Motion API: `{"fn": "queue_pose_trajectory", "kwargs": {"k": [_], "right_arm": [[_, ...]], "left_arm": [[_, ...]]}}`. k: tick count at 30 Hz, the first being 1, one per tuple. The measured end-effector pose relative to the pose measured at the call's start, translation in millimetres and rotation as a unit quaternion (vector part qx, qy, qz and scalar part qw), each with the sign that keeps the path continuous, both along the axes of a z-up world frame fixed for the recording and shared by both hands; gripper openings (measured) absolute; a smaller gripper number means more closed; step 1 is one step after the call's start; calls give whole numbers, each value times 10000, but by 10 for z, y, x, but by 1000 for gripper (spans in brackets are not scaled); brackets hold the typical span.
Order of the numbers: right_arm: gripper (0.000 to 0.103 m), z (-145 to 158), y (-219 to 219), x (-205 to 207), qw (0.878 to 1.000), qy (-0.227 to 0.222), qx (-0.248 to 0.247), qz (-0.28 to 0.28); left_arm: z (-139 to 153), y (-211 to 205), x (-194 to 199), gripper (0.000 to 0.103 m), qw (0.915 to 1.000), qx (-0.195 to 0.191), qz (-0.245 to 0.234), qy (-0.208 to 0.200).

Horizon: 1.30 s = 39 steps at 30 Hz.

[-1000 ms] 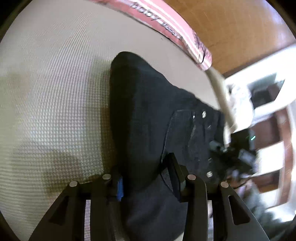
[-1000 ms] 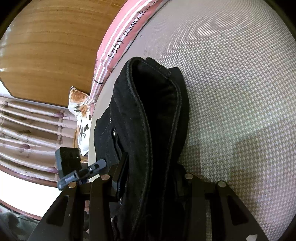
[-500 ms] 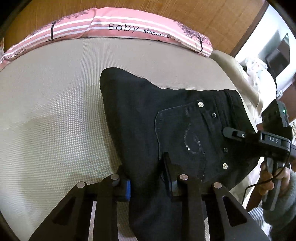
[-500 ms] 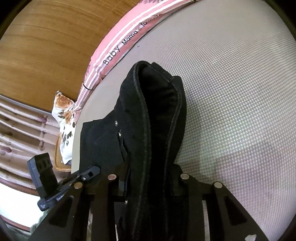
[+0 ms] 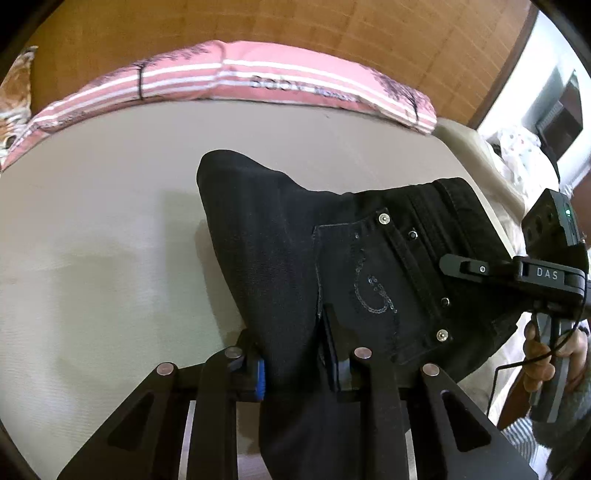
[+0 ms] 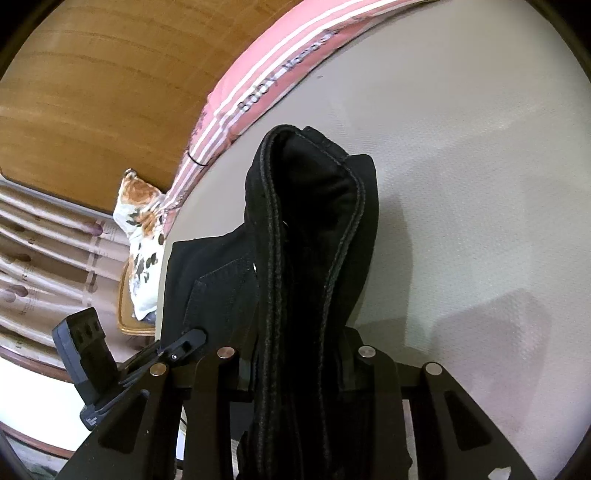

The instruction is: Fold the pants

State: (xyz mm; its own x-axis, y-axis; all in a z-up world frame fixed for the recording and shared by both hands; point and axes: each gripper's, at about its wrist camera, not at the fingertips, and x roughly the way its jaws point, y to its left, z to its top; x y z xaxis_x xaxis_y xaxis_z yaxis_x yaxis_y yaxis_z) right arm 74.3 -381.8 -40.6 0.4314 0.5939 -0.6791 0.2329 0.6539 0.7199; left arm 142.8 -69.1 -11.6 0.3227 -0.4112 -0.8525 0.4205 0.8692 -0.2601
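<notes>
The black pants hang in the air above a beige bed, back pocket with a sequin pattern facing the left wrist camera. My left gripper is shut on the cloth beside the pocket. My right gripper is shut on the folded waistband, which stands up between its fingers. In the left wrist view the right gripper shows at the waistband's far right. In the right wrist view the left gripper shows at the lower left.
The beige bed surface lies under the pants. A pink striped bolster runs along the wooden headboard. A floral pillow sits at the bed's corner. The bed's right edge borders shelves and clutter.
Both grippers have lifted and tilted, holding the pants. The waistband has spread out between them and the headboard has come more into view.
</notes>
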Motion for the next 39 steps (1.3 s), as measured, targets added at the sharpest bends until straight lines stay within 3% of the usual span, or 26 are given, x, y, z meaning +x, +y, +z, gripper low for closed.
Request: {"fn": "queue_pose_trajectory", "kwargs": {"k": [12,20,25,29,30,31,32,35,39], "right_arm": [[27,8,500,902,9994,-119,194,260],[27,-31,673,1479,9991,-99,167,366],[27,-70,674,1598,9992,-82,151,365],[30,-219,710,1574,9988,102,-265,387],[34,-270,717,1552,9981,142,-464,373],[44,-327,740,1524,9964,136,-739,387],[45,-352,754,1495,9950,80,-907,412],[48,-315,772,1424,9929,-99,-1102,433],[53,-236,778,1308,9898,-113,-1346,446]], "left_arm": [[97,500,676,24,9982,-62,514,-302],[26,677,1185,24,9969,-112,736,-260],[-73,743,1343,24,9969,-209,740,-172],[-361,746,1422,29,9976,-68,695,40],[-469,748,1425,38,9973,64,728,81],[-566,778,1424,41,9966,96,809,136],[-616,813,1418,46,9961,42,864,159],[-637,911,1362,50,9951,-139,965,167],[-580,921,1219,51,9954,84,955,43]]}}
